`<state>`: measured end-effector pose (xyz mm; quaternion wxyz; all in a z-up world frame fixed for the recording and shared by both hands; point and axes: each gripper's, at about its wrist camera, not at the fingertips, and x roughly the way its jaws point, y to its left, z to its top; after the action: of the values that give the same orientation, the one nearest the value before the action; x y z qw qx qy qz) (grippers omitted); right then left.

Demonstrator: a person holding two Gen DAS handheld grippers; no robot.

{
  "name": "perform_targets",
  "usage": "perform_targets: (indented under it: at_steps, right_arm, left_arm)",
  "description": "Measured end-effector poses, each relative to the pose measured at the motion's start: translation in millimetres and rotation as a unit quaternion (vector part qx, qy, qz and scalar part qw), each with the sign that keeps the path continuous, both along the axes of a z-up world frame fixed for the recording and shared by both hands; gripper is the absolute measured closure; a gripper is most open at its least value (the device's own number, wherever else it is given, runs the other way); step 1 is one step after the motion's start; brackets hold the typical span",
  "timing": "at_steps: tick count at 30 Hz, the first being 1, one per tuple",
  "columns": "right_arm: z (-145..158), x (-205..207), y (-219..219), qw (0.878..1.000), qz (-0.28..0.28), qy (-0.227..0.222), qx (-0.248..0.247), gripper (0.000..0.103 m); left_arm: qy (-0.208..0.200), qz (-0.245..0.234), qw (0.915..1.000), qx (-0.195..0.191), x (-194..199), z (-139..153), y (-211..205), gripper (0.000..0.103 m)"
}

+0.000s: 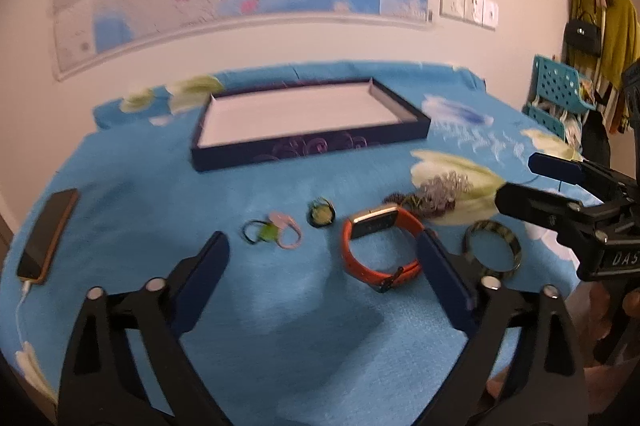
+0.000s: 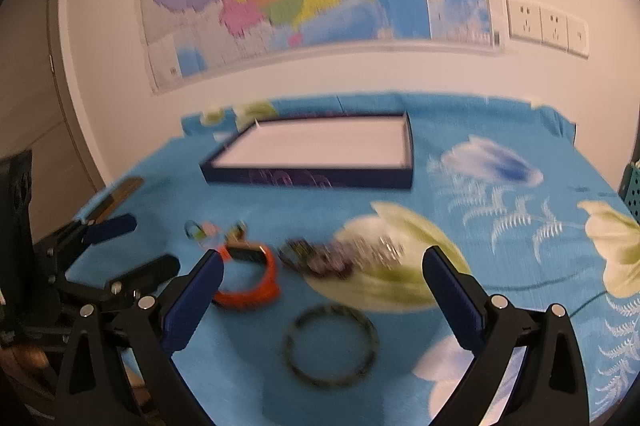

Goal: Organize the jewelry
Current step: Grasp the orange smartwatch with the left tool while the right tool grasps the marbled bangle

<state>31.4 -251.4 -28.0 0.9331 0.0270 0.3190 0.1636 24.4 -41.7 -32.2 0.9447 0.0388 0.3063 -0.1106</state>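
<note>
On the blue flowered cloth lie an orange-strapped watch (image 1: 378,246) (image 2: 250,276), a dark patterned bangle (image 1: 493,253) (image 2: 330,344), a heap of beaded bracelets (image 1: 434,196) (image 2: 344,254), a small green ring (image 1: 320,213) and a pink and green pair of small pieces (image 1: 274,232) (image 2: 202,230). Behind them stands a dark tray (image 1: 308,146) (image 2: 310,178) with a white floor. My left gripper (image 1: 324,270) is open above the cloth, the watch just inside its right finger. My right gripper (image 2: 322,286) is open too, with the bangle lying below its fingers.
A phone (image 1: 48,236) on a white cable lies at the cloth's left edge. A map hangs on the wall (image 1: 280,38) behind the table. A blue plastic rack (image 1: 560,94) and hanging clothes stand to the right.
</note>
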Motion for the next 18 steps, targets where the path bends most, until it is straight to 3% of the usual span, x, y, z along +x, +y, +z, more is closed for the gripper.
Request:
perform_targets:
  at_steps: [1, 6, 16, 18]
  right_arm:
    - [-5.7, 1.6, -2.3, 1.000, 0.004, 0.012, -0.007, 0.013]
    - [-29.4, 7.2, -8.3, 0.997, 0.027, 0.063, -0.030, 0.043]
    - [-40.9, 10.1, -1.3, 0.992, 0.066, 0.080, -0.074, 0.069]
    - [-40.6, 11.3, -1.8, 0.991, 0.067, 0.080, -0.079, 0.087]
  left_arm:
    - [0.012, -0.004, 0.9999, -0.004, 5.1, -3.4, -0.7, 0.017]
    - [0.058, -0.022, 0.9980, -0.011, 23.9, -18.0, -6.5, 0.031]
    - [0.108, -0.054, 0.9923, -0.029, 39.5, -29.7, -16.4, 0.057]
    - [0.112, -0.062, 0.9912, -0.032, 41.0, -29.7, -19.6, 0.069]
